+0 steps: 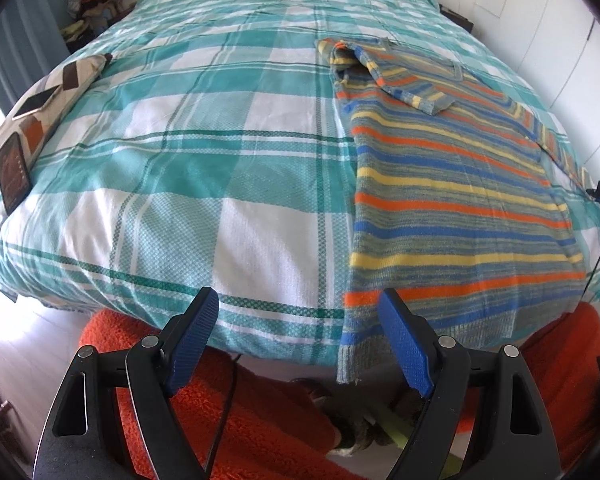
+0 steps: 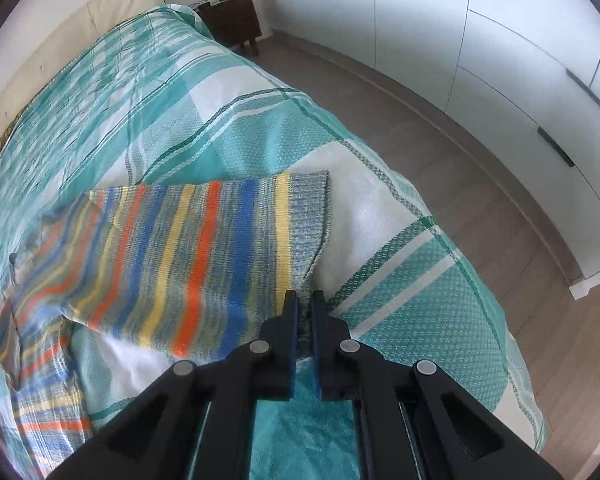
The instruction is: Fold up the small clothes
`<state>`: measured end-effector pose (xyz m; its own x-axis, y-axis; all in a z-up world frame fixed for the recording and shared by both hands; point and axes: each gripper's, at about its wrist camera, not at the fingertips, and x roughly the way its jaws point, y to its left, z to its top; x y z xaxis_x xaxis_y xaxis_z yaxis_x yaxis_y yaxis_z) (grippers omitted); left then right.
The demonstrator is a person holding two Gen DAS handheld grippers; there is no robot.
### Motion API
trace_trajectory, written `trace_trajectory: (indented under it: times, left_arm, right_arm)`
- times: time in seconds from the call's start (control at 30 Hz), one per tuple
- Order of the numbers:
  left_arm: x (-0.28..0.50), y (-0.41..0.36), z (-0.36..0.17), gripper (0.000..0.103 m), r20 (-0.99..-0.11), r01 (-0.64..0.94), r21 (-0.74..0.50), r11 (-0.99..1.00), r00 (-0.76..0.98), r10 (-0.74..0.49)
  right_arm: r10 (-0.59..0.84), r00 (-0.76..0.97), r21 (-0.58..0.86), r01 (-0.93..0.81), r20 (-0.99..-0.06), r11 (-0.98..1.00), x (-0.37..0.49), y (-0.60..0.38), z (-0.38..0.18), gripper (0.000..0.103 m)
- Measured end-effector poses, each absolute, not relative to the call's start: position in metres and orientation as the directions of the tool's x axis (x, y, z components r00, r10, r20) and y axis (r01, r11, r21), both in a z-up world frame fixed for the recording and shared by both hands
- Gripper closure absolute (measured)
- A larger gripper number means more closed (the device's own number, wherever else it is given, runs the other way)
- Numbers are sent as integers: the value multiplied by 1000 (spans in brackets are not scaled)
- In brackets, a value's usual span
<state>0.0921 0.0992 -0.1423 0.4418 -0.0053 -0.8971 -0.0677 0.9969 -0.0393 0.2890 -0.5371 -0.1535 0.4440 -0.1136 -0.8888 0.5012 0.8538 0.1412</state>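
A teal-and-white plaid bedspread (image 1: 204, 168) covers the bed, and a striped knit sweater (image 1: 452, 184) lies spread on its right part, hem hanging over the near edge, one sleeve (image 1: 396, 80) folded across the chest. A patterned pillow (image 1: 40, 112) sits at the bed's left edge. The left gripper (image 1: 300, 344) hovers at the near edge with its blue-padded jaws spread wide, holding nothing. The right gripper (image 2: 305, 308) is clamped on the ribbed cuff (image 2: 308, 208) of the sweater's other sleeve, lifted off the bedspread.

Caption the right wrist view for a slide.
Right hand-held gripper shut on the cuff of the striped sweater's sleeve, lifting it above the teal plaid bedspread.
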Motion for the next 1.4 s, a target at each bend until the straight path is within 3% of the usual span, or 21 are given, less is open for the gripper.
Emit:
trace_trajectory:
  times: [0.13, 0.3, 0.37, 0.53, 0.63, 0.73, 0.8, 0.93, 1.07, 1.17, 1.23, 1.27, 1.37, 1.4]
  left_arm:
    - [92, 109, -147, 20, -907, -103, -55, 993, 422, -7]
    - [97, 110, -147, 20, -907, -107, -57, 993, 421, -7]
    - [101, 106, -147, 20, -908, -98, -57, 994, 418, -11]
    - [103, 97, -137, 17, -899, -74, -26, 997, 437, 9]
    - [98, 103, -135, 10, -895, -80, 12, 997, 443, 46]
    - [99, 114, -137, 10, -904, -83, 38, 996, 421, 69]
    - [104, 117, -129, 11, -906, -74, 48, 996, 416, 75]
    - [128, 97, -69, 10, -853, 64, -21, 998, 520, -52]
    - [165, 51, -5, 2, -742, 274, -78, 958, 626, -239]
    - [206, 12, -2, 1, -706, 425, -127, 896, 596, -382]
    - [239, -12, -27, 2, -717, 468, -120, 875, 569, -403]
    - [257, -24, -46, 5, -739, 482, -110, 869, 546, -396]
    - [302, -58, -105, 53, -819, 507, 14, 862, 500, -281]
    - [313, -69, -124, 60, -845, 526, 38, 850, 471, -254]
  right_arm:
    - [-47, 443, 205, 504, -895, 839, 283, -549, -147, 97]
    - [-114, 502, 147, 450, -857, 881, 281, -543, -107, 92]
    - [-34, 540, 205, 375, -841, 904, 288, -534, -103, 92]
    - [18, 384, 160, 343, -923, 925, 293, -519, -152, 90]
    - [-23, 440, 165, 384, -898, 908, 269, -523, -148, 94]
    - [-109, 488, 72, 338, -866, 938, 245, -496, -121, 68]
    - [-78, 527, 67, 251, -847, 966, 228, -466, -103, 63]
    - [69, 542, 112, 46, -837, 993, 195, -387, -87, 62]
    - [159, 517, 115, -116, -841, 987, 171, -302, -105, 53]
    - [192, 478, 123, -172, -857, 977, 168, -262, -137, 53]
    - [157, 462, 89, -166, -873, 982, 170, -248, -164, 53]
    - [123, 450, 60, -152, -885, 987, 170, -243, -177, 53]
    - [98, 471, 45, -123, -877, 991, 168, -243, -190, 52]
    - [101, 467, 49, -123, -879, 991, 168, -244, -189, 52]
